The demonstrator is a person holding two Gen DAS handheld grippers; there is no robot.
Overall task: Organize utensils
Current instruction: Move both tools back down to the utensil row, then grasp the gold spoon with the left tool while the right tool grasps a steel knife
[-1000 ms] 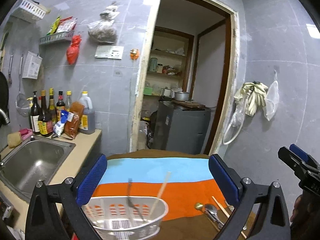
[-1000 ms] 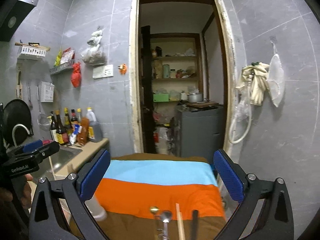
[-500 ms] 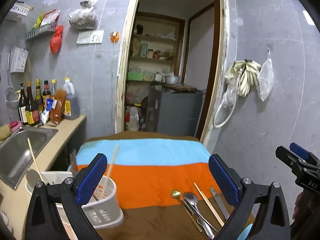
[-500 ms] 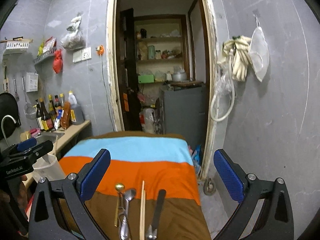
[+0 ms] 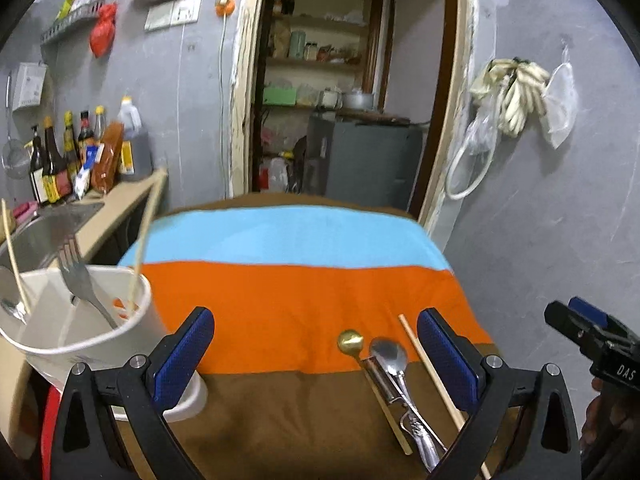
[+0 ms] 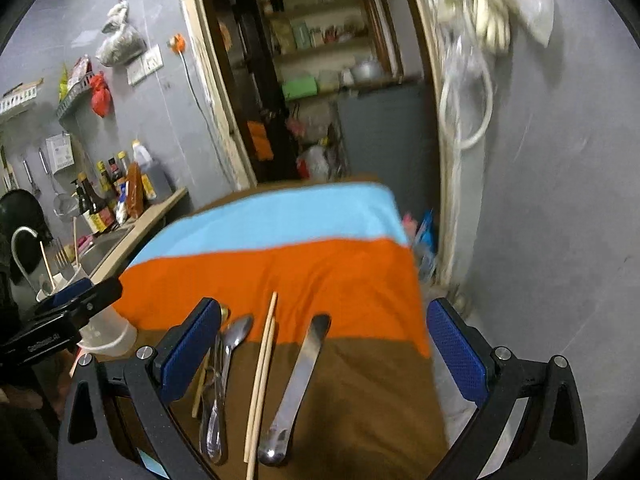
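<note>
Grey tiled walls (image 5: 560, 208) are seen around an open wooden doorway (image 5: 440, 120), through which pantry shelves (image 5: 320, 64) and a grey cabinet (image 5: 368, 160) are shown. At the left, sauce bottles (image 5: 60, 160) are lined along a counter (image 5: 120, 204) beside a steel sink (image 5: 48, 232). Gloves (image 5: 516, 92) are hung at the right.

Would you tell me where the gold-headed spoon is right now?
In the left wrist view, the gold-headed spoon lies on the striped cloth, just left of the silver spoon.
</note>
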